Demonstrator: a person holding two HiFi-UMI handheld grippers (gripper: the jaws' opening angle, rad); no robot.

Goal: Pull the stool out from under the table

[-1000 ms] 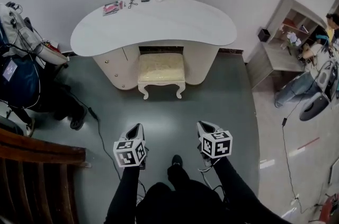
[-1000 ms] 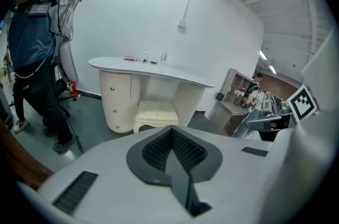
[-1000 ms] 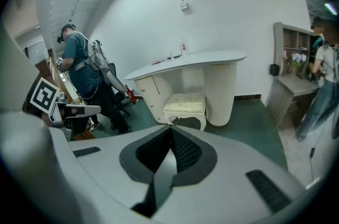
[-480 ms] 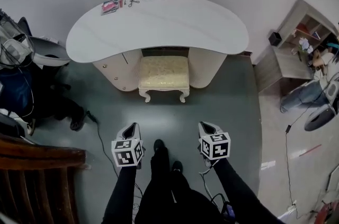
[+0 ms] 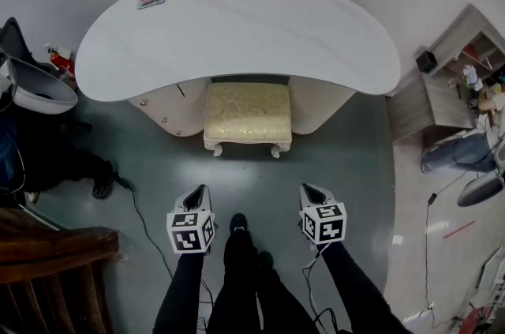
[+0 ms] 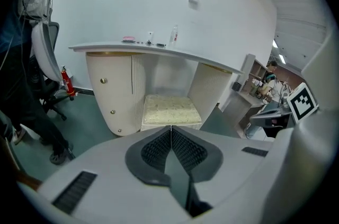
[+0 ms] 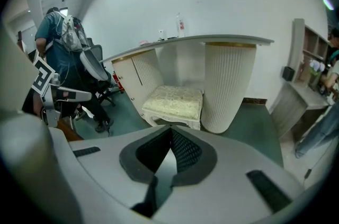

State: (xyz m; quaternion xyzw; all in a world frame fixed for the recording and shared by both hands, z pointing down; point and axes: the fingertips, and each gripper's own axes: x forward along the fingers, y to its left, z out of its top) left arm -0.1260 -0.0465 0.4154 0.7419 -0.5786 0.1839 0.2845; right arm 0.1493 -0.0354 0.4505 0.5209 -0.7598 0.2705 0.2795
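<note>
Only the head view shows my shoe (image 5: 238,223) between left gripper (image 5: 199,192) and right gripper (image 5: 309,190); both, fingers together, empty, tilt down toward the stool (image 5: 247,113).

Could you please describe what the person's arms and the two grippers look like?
Both arms wear black sleeves. The left gripper and right gripper have pale grey shells that taper to a point, with dark, ribbed pads inside. Each carries a white cube printed with black square markers.
</note>
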